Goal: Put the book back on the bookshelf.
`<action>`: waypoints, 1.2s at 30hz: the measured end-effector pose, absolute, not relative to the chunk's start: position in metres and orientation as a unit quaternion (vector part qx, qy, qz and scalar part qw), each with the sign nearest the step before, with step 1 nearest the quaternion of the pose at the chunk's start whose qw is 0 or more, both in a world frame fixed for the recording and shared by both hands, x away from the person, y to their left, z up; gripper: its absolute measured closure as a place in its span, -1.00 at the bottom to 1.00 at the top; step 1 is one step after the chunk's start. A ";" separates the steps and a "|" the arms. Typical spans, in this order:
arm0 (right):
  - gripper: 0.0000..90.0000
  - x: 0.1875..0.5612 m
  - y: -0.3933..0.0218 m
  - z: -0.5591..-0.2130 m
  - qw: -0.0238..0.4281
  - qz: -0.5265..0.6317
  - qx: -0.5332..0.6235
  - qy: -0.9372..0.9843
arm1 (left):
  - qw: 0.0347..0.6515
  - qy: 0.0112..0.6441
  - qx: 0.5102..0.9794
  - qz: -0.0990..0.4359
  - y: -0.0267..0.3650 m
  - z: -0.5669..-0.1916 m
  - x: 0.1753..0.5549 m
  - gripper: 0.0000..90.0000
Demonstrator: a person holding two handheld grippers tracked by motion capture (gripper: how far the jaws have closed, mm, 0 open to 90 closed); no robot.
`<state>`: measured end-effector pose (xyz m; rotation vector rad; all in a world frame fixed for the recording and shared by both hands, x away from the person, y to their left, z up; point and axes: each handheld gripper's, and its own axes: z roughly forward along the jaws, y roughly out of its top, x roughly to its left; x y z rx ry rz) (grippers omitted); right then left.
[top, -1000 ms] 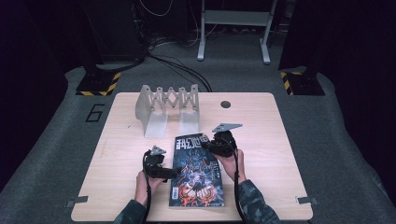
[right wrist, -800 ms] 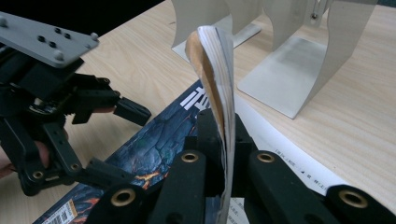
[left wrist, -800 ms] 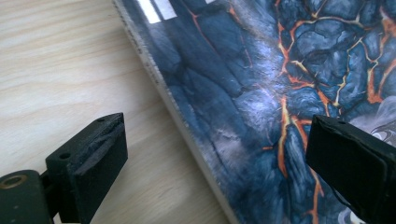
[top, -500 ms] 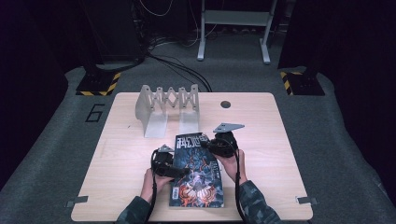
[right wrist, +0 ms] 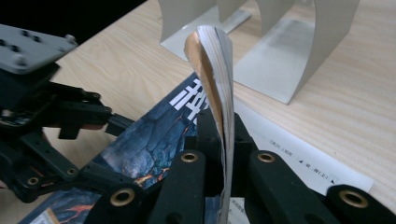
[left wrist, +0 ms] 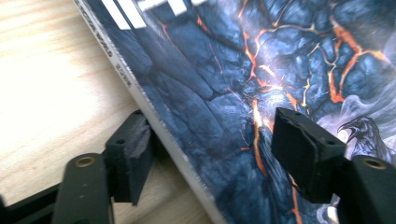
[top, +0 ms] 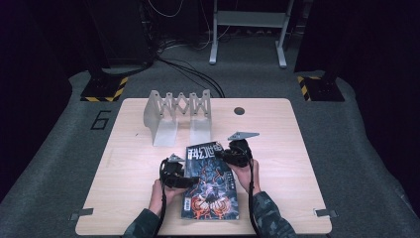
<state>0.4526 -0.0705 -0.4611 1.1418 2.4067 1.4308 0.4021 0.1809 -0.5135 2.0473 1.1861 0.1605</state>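
Observation:
A book (top: 210, 196) with a dark lava-pattern cover lies flat near the table's front edge. My right gripper (top: 221, 155) is shut on its far right corner. In the right gripper view that gripper (right wrist: 219, 135) pinches a lifted bundle of cover and pages (right wrist: 212, 65), with a white inner page (right wrist: 299, 158) bared beneath. My left gripper (top: 190, 182) is at the book's left edge. Its jaws have just been closing and straddle the spine: one pad (left wrist: 133, 154) sits beside the spine edge, while the other hovers over the cover (left wrist: 224, 70). The left gripper (left wrist: 210, 149) is open.
A grey accordion-style rack (top: 176, 111) with upright dividers stands on the far side of the wooden table (top: 297, 148), just beyond the book; it is also close behind the lifted pages (right wrist: 299, 51). A small dark hole (top: 239, 110) marks the tabletop at the back.
My left gripper has slid right onto the book's left edge and its jaws have narrowed. The right gripper has held still with the lifted corner.

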 end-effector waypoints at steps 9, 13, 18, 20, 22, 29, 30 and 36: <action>0.62 0.467 -0.074 -0.486 0.025 0.411 0.441 0.798 | 0.363 0.459 0.805 0.099 0.177 -0.514 0.397 -0.04; 0.53 0.465 -0.083 -0.490 0.004 0.393 0.461 0.796 | 0.367 0.462 0.801 0.102 0.177 -0.515 0.396 -0.03; 0.38 0.452 -0.092 -0.493 -0.006 0.363 0.476 0.801 | 0.365 0.462 0.802 0.100 0.177 -0.514 0.396 -0.03; 0.38 0.448 -0.093 -0.495 0.003 0.352 0.472 0.808 | 0.364 0.462 0.803 0.096 0.178 -0.514 0.397 -0.03; 0.37 0.447 -0.094 -0.496 0.009 0.349 0.472 0.810 | 0.359 0.462 0.806 0.093 0.179 -0.513 0.398 -0.03; 0.54 0.445 -0.098 -0.503 0.018 0.350 0.464 0.813 | 0.370 0.454 0.808 0.062 0.184 -0.512 0.403 -0.14; 0.57 0.444 -0.098 -0.503 0.013 0.349 0.470 0.811 | 0.377 0.451 0.808 0.048 0.185 -0.513 0.404 -0.20; 0.62 0.445 -0.101 -0.505 0.012 0.358 0.464 0.810 | 0.374 0.443 0.814 0.036 0.185 -0.512 0.411 -0.36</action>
